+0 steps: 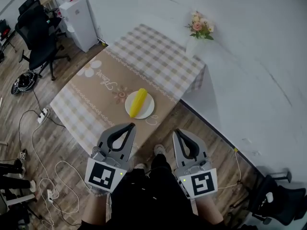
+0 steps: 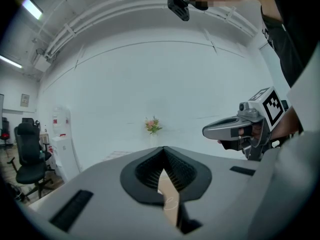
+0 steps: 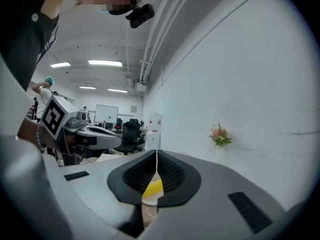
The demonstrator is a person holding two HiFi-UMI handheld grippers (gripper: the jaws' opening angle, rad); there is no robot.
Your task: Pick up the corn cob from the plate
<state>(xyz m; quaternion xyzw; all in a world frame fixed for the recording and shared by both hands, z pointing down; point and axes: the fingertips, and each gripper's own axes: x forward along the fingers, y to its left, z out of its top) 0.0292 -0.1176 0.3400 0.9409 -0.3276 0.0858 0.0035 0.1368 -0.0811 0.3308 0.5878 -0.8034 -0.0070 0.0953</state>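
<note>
A yellow corn cob (image 1: 138, 102) lies on a white plate (image 1: 149, 110) near the front edge of the checked table (image 1: 158, 56). My left gripper (image 1: 130, 126) hangs just short of that edge, below and left of the plate, jaws shut and empty. My right gripper (image 1: 176, 132) is level with it, below and right of the plate, also shut with nothing held. In the right gripper view the corn cob (image 3: 152, 188) shows through the gap behind the shut jaws (image 3: 156, 152). The left gripper view has its shut jaws (image 2: 164, 148) facing the wall, with the right gripper (image 2: 232, 129) beside them.
A vase of flowers (image 1: 199, 28) stands at the table's far corner against the white wall. A white dispenser (image 1: 79, 20) and black office chairs (image 1: 36, 37) stand at the far left. Cables (image 1: 43, 171) trail over the wooden floor on the left.
</note>
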